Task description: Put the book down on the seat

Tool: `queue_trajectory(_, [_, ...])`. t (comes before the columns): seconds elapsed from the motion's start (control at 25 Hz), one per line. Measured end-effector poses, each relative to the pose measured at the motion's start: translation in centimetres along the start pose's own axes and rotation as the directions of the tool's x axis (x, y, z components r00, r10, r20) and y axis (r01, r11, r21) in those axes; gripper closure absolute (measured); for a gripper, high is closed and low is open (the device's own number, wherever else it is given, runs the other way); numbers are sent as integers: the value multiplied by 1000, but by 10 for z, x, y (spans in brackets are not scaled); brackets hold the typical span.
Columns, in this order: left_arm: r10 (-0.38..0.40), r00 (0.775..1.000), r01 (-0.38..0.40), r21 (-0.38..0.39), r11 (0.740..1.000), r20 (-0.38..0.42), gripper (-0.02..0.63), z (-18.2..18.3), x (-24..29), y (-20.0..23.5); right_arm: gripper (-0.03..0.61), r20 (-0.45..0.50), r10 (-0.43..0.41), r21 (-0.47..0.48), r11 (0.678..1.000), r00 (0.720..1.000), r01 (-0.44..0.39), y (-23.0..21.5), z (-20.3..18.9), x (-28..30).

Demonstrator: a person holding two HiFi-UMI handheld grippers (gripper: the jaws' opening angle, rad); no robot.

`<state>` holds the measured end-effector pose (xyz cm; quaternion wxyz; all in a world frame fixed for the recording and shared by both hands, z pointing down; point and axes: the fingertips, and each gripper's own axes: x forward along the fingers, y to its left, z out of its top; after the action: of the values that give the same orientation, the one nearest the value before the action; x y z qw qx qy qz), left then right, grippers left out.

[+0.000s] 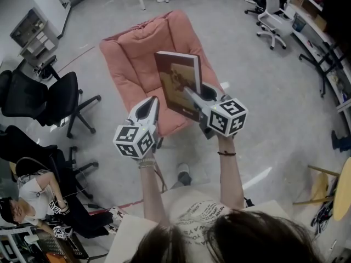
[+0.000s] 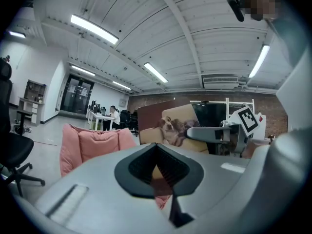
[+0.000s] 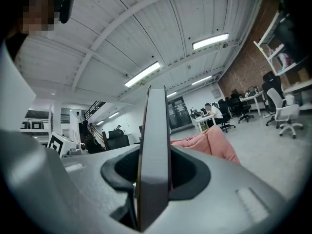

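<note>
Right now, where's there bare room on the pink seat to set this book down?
The seat cushion looks bare, bordered by its puffy back and side rolls; the book, held by the right tool, hangs over its right half. The floor right of the seat is open too. It is crowded on the left, by the black office chairs.

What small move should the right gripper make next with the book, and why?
Probably ease the book forward and down toward the seat, starting to tip it flat. The right gripper is clamped on the book's lower edge and holds it upright in the air over the seat's front part. The cushion behind it looks bare, so there seems to be room to lay it down.
</note>
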<state>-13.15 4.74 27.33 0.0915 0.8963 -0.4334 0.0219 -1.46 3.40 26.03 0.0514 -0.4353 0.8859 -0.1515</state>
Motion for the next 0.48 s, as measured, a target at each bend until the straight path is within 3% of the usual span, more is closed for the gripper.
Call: queue_trajectory(0.48, [-47,999,46,-15,999,-13,615,2,39,60,430,-2,-48,18,999,999,48,-21,-4,60])
